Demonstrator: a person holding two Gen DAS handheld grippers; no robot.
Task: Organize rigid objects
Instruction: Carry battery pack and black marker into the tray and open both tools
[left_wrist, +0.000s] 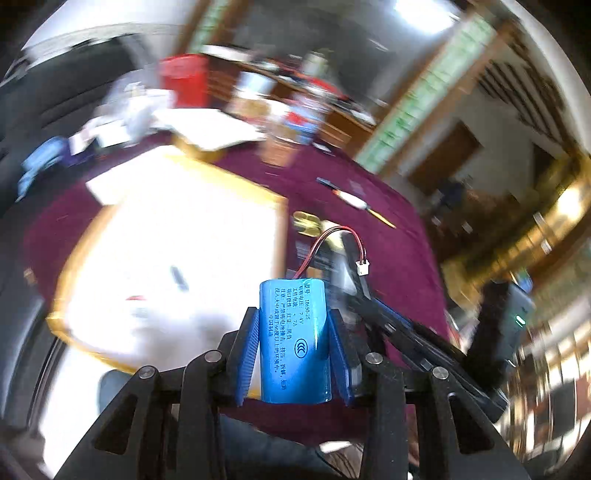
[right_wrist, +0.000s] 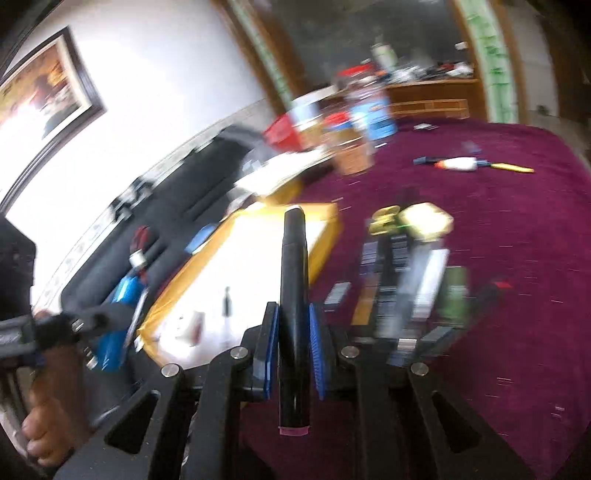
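Note:
My left gripper (left_wrist: 293, 332) is shut on a blue battery pack (left_wrist: 294, 339) with a red and black wire and white plug (left_wrist: 362, 266), held upright in the air above the purple table. It also shows in the right wrist view (right_wrist: 118, 314). My right gripper (right_wrist: 293, 332) is shut on a black marker pen (right_wrist: 293, 314) that points forward over a yellow-edged white tray (right_wrist: 325, 236). The tray also shows in the left wrist view (left_wrist: 280, 206), ahead and left of the battery.
Both views are blurred. The purple tablecloth (right_wrist: 498, 229) bears a row of small dark boxes (right_wrist: 391, 280), a yellow box (right_wrist: 428, 218), and a white and yellow pen-like tool (right_wrist: 461, 163). Bottles and jars (right_wrist: 354, 147) stand at the back. A dark sofa (right_wrist: 184, 177) lies left.

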